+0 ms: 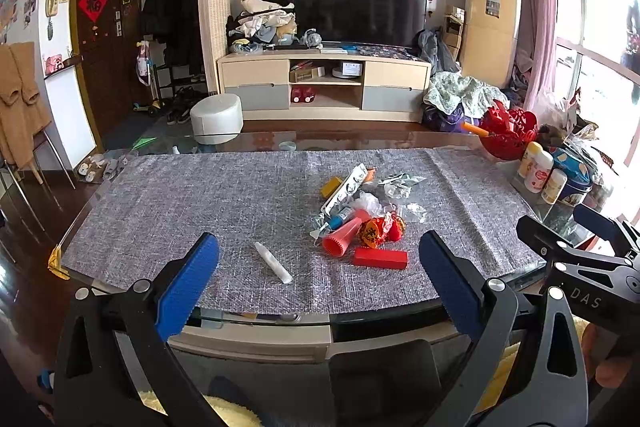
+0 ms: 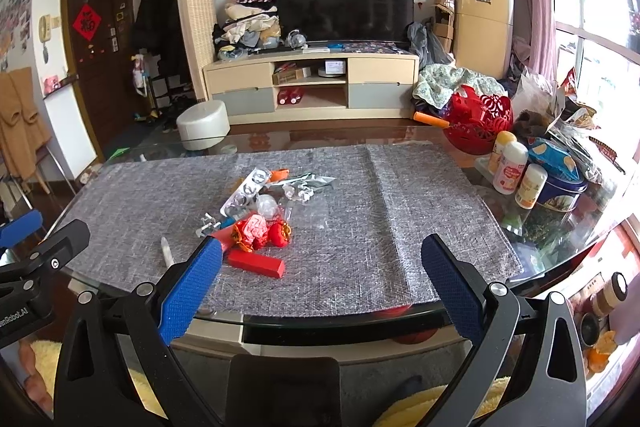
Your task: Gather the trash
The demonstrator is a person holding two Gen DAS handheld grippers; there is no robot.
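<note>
Both claws, the left gripper (image 1: pixel 320 267) and right gripper (image 2: pixel 322 269), hang spread and empty before the trash pile (image 1: pixel 360 215) mid-mat (image 1: pixel 160 219); bottles (image 2: pixel 510 173) and a red basket (image 2: pixel 480 123) crowd the glass table's (image 2: pixel 560 227) right edge.

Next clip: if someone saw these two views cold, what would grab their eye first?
Probably the heap of litter in the middle of the grey table mat: red wrappers, a red ribbed cone, a red box nearest the camera, and a white tube lying apart to its left. Next, both open blue-padded tongs, left and right, held back at the near table edge. Then the red cut-out basket at the far right corner.
</note>
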